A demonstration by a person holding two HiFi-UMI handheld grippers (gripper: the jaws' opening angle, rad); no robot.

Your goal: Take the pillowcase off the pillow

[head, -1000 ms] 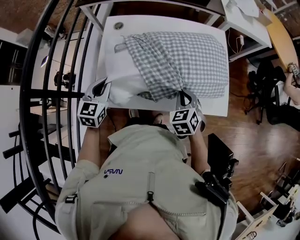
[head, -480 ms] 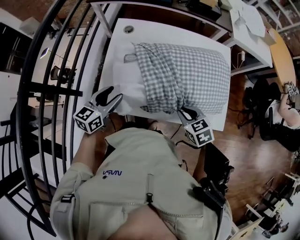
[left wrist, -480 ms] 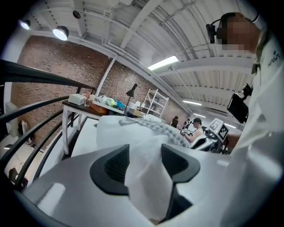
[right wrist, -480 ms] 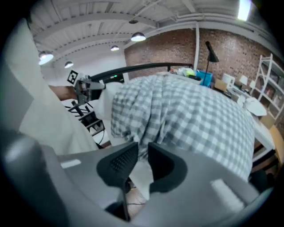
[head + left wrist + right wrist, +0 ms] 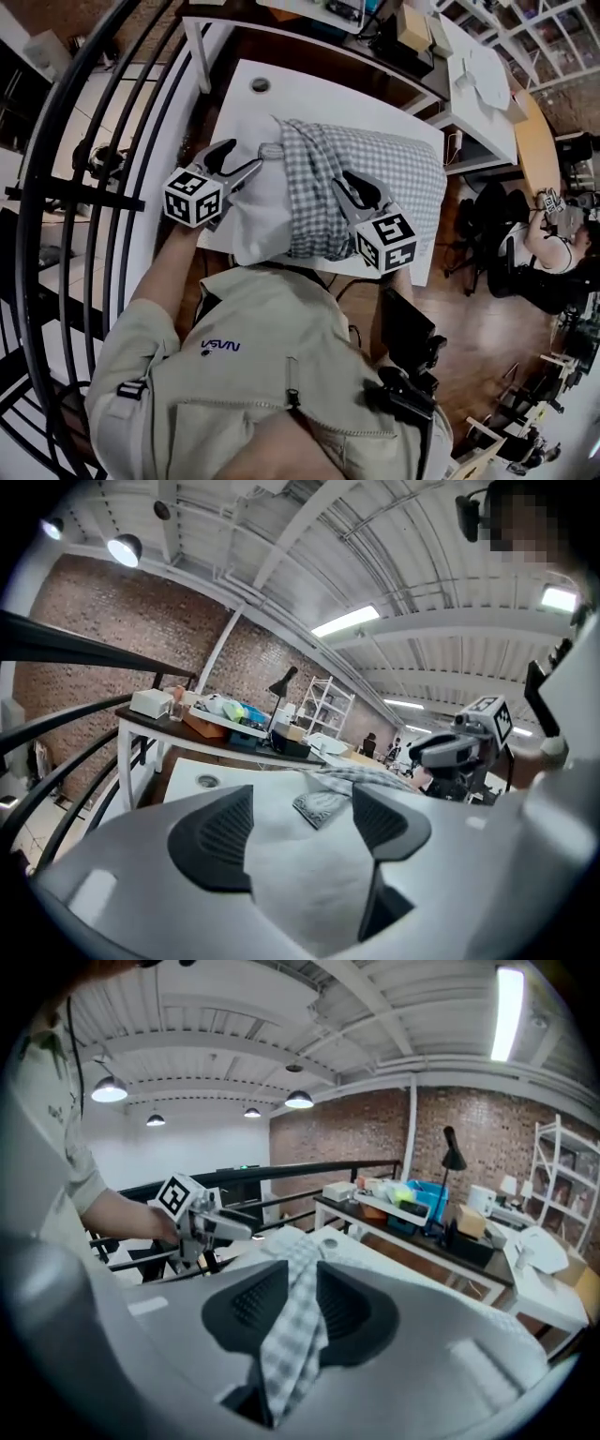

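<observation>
A white pillow lies on the white table, its left part bare. The grey checked pillowcase covers its right part, bunched at the seam. My left gripper hovers over the bare pillow's left end with its jaws opening. In the left gripper view, white pillow cloth bulges between the wide jaws of the left gripper. My right gripper is over the checked cloth, jaws opening. A fold of pillowcase lies in the narrow gap of the right gripper.
A black curved railing runs close along the table's left side. A cluttered desk stands behind the table. A seated person and chairs are at the right on the wooden floor. A round cable hole marks the table's far left corner.
Both grippers have moved from the pillow's near edge up over it, and both sets of jaws have parted. The left one let go of the pillow's corner.
</observation>
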